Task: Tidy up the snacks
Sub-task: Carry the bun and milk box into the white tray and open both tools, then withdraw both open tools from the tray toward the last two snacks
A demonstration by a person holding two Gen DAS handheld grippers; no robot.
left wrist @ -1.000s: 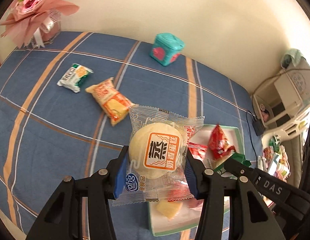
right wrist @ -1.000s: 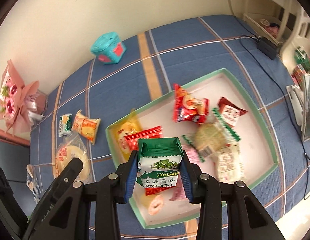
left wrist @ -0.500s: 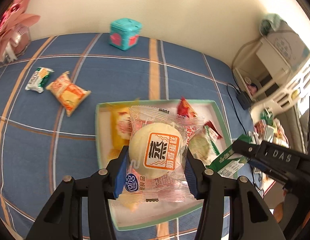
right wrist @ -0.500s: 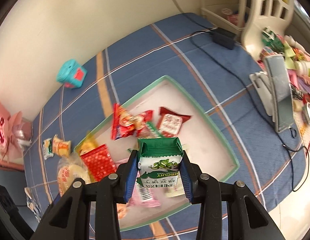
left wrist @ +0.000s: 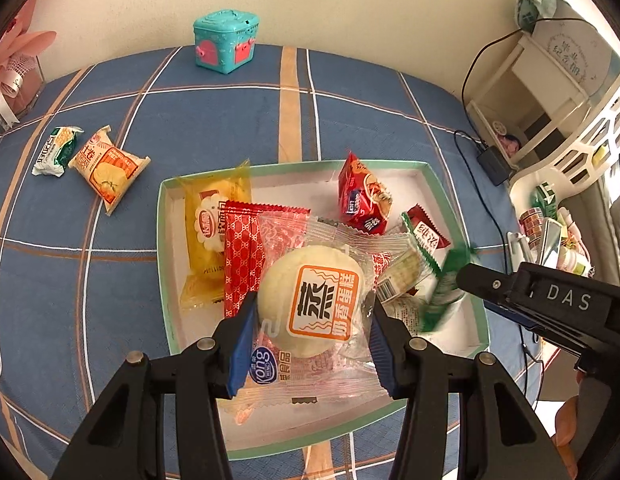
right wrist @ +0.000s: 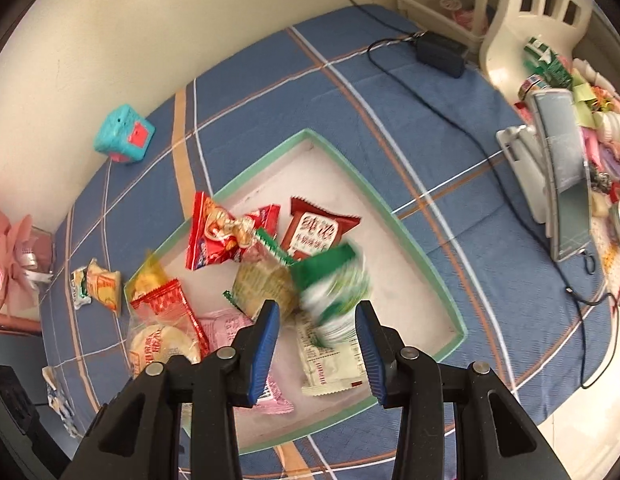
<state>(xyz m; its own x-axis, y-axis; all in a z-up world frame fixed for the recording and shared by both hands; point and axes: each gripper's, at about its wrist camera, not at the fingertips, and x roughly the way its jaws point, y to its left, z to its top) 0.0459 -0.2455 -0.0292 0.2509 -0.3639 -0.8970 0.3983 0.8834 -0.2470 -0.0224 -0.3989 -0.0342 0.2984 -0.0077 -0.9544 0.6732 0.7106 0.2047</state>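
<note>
Both claws have travelled across the blue checked cloth (left wrist: pixel 90 320) in the last second and now hang over the green-rimmed tray (left wrist: pixel 162 240), which a second ago lay off to the side. The left claw (left wrist: pixel 314 300) is clenched on a clear-wrapped steamed cake (left wrist: pixel 310 300), its blue pads pressing either side of the round cake above the snacks already piled in the tray. The right claw (right wrist: pixel 317 304) has a green biscuit packet (right wrist: pixel 330 284) at its tips, over the tray's middle. That packet, square and sharp between the pads earlier, is now tilted and smeared with blur. I cannot tell whether the pads are gripping it. Two packets, one green and white (left wrist: pixel 56 150) and one orange (left wrist: pixel 108 166), lie on the cloth left of the tray.
</note>
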